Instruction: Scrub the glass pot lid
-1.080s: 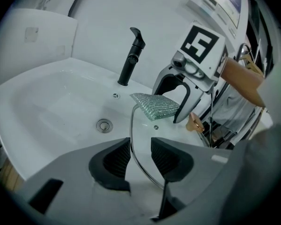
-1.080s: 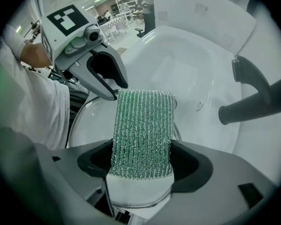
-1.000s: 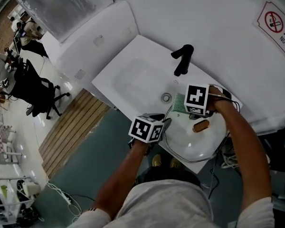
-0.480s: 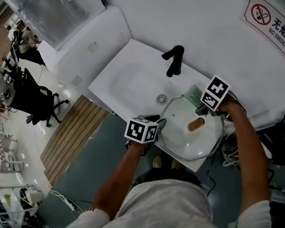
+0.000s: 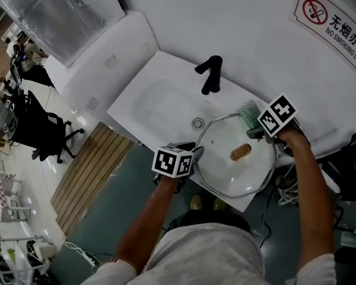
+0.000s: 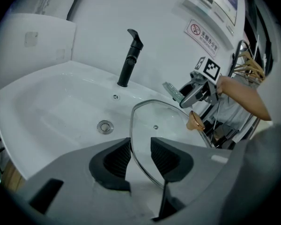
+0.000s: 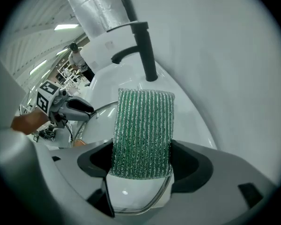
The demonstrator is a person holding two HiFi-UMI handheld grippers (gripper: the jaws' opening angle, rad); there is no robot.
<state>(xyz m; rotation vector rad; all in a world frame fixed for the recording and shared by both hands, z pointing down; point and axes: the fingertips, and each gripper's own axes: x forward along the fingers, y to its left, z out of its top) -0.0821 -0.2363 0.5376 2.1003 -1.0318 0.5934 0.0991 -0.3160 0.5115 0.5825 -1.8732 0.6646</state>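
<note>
The glass pot lid [image 5: 225, 171] with a copper knob [image 5: 241, 152] stands tilted over the right part of the white sink. My left gripper [image 5: 196, 154] is shut on its near rim. In the left gripper view the metal rim runs between the two pads, where that gripper [image 6: 140, 146] holds the lid [image 6: 164, 125]. My right gripper [image 5: 255, 126] is shut on a green scrub pad [image 5: 248, 111] at the lid's far rim, behind the knob. The pad [image 7: 144, 125] sticks out past the right gripper [image 7: 141, 158]. I cannot tell whether the pad touches the glass.
A black faucet [image 5: 210, 75] stands at the back of the sink [image 5: 160, 105], left of the pad. The drain [image 5: 197, 123] lies just left of the lid. A no-smoking sign [image 5: 329, 18] hangs on the wall. Cables hang below the counter at the right.
My right gripper has carried the scrub pad from the lid's left part, near the drain, rightward to the far rim behind the knob. The left gripper has kept its hold.
</note>
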